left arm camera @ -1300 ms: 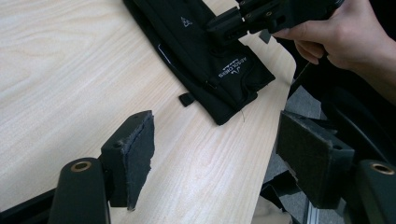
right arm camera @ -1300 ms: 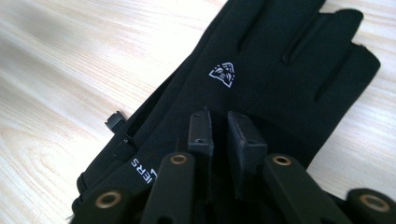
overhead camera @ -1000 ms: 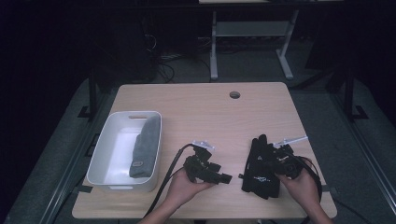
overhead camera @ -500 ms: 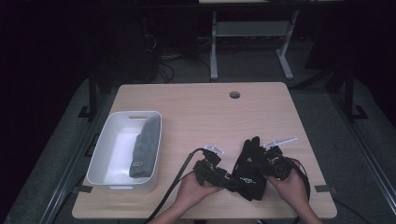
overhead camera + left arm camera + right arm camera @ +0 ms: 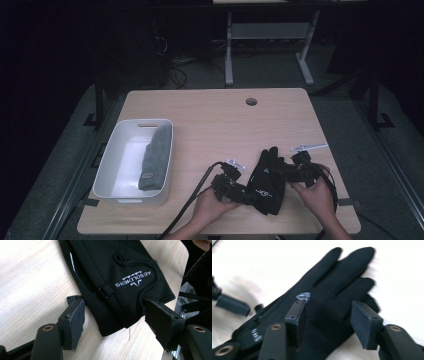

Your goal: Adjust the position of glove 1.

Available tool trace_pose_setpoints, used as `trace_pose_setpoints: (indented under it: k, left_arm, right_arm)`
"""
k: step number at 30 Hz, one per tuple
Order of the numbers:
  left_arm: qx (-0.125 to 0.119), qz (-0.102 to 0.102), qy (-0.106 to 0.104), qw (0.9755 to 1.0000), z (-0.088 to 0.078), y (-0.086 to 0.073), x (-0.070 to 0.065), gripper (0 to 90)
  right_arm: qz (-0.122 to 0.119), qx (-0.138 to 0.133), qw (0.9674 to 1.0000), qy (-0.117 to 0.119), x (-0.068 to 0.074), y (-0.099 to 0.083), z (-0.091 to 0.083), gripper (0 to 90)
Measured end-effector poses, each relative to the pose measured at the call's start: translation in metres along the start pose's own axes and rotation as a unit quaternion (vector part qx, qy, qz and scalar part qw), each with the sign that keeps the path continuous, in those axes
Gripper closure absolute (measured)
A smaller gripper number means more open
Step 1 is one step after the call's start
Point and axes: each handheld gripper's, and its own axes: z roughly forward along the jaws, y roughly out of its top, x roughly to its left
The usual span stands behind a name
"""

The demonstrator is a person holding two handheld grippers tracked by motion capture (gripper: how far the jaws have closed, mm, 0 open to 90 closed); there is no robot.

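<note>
glove (image 5: 266,180) flat on table (image 5: 210,125) | L tongs (image 5: 117,327) open round cuff | R tongs (image 5: 328,322) just opened over palm, nothing held

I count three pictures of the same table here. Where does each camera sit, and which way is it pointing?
High view: fixed above the person's side, looking forward and down on the table, white bin and black glove; forearms and both hands enter from below.
Left gripper view: rides the left gripper, looking along its open jaws at the glove's cuff.
Right gripper view: rides the right gripper, its jaws just opened, looking along the glove's fingers.
Shared: both gripper views show the same glove from opposite ends.
</note>
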Motion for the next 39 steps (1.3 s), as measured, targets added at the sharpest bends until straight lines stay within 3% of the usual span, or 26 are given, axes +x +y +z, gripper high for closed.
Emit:
trace_pose_setpoints:
  k: [4, 8, 11, 16, 21, 23, 25, 32, 39]
  left_arm:
    - [-0.003, -0.003, 0.003, 1.0, 0.005, -0.001, 0.0, 36.0]
    - [-0.003, 0.016, 0.03, 0.9994, 0.006, -0.001, -0.004, 42.8]
    - [-0.003, 0.027, 0.042, 0.9987, 0.006, -0.001, -0.005, 51.0]
    - [0.001, 0.031, 0.037, 0.9988, 0.007, 0.001, -0.001, 65.5]
    - [0.005, 0.028, 0.028, 0.9992, 0.007, 0.003, 0.003, 74.8]
    - [0.006, 0.028, 0.026, 0.9992, 0.007, 0.003, 0.004, 75.8]
    - [0.006, 0.028, 0.024, 0.9993, 0.007, 0.003, 0.005, 76.7]
    - [0.002, 0.019, 0.017, 0.9997, 0.005, 0.003, 0.009, 79.4]
    - [0.001, 0.013, 0.01, 0.9999, 0.004, 0.003, 0.013, 80.0]
  right_arm:
    - [0.015, -0.003, 0.9999, -0.008, -0.012, 0.001, 0.004, 43.3]
    - [0.018, 0.002, 0.9998, -0.014, -0.021, 0.002, 0.01, 43.6]
    - [0.035, 0.005, 0.9993, -0.009, -0.026, 0.003, 0.014, 43.3]
    - [0.054, 0.007, 0.9985, 0.002, -0.031, 0.001, 0.019, 46.2]
    - [0.048, 0.007, 0.9988, 0.0, -0.031, 0.002, 0.02, 47.4]
    - [0.042, -0.003, 0.9991, -0.005, -0.032, 0.003, 0.016, 48.2]
    - [0.052, -0.009, 0.9986, -0.006, -0.035, 0.005, 0.013, 46.8]
    - [0.059, 0.008, 0.9982, -0.006, -0.038, 0.006, 0.018, 44.0]
    - [0.077, 0.006, 0.9968, 0.023, -0.042, 0.003, 0.021, 55.5]
